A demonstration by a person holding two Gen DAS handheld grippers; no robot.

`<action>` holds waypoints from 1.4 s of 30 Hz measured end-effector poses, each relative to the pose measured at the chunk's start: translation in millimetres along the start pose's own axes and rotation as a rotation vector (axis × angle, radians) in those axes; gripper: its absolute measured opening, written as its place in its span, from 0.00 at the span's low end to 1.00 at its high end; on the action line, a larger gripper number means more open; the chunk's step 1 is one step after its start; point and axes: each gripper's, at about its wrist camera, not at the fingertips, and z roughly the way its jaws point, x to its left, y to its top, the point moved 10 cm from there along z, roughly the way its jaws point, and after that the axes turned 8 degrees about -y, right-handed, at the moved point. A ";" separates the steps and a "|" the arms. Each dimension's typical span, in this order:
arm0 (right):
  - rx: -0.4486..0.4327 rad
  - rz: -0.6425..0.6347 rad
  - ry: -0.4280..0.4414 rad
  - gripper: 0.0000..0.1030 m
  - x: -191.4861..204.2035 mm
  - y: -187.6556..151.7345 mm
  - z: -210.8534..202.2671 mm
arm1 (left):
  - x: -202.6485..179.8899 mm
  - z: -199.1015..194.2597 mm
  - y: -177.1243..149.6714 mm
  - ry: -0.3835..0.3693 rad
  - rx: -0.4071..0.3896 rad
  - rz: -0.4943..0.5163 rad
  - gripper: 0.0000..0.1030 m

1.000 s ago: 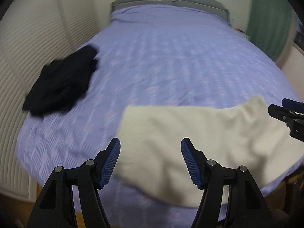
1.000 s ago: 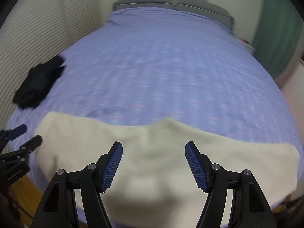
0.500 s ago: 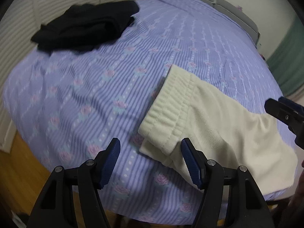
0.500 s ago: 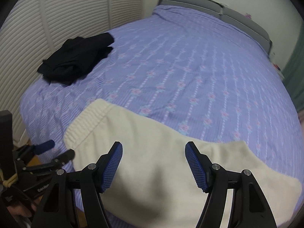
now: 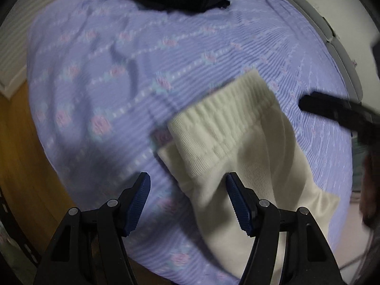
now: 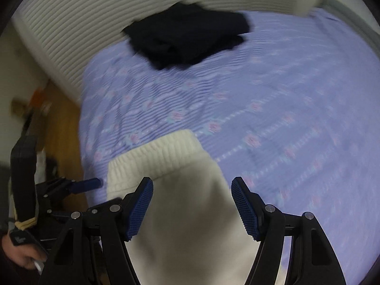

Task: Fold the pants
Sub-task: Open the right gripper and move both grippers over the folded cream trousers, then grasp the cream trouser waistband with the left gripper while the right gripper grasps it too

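A bed (image 6: 285,90) has a purple cover with little pink flowers. A pile of black clothes (image 6: 187,40) lies on it, near a white wall with lines (image 6: 83,23). The floor (image 5: 21,166) beside the bed is brown wood.

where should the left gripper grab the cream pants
On the ribbed waistband, at its near corner, coming in from the bed's near edge. The thick band lies flat ahead of the open left gripper, and that corner is its closest firm edge.
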 end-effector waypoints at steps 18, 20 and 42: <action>0.465 -0.485 0.529 0.67 37.6 6.2 101.9 | 9.6 17.4 -10.4 -0.088 -0.088 -0.159 0.64; 0.492 -0.504 0.553 0.67 45.0 1.1 106.4 | 9.6 19.6 -5.4 -0.114 -0.094 -0.179 0.59; 0.316 -0.591 0.578 0.26 49.2 -16.2 -1.0 | -76.1 -50.4 10.4 -0.197 -0.227 0.149 0.20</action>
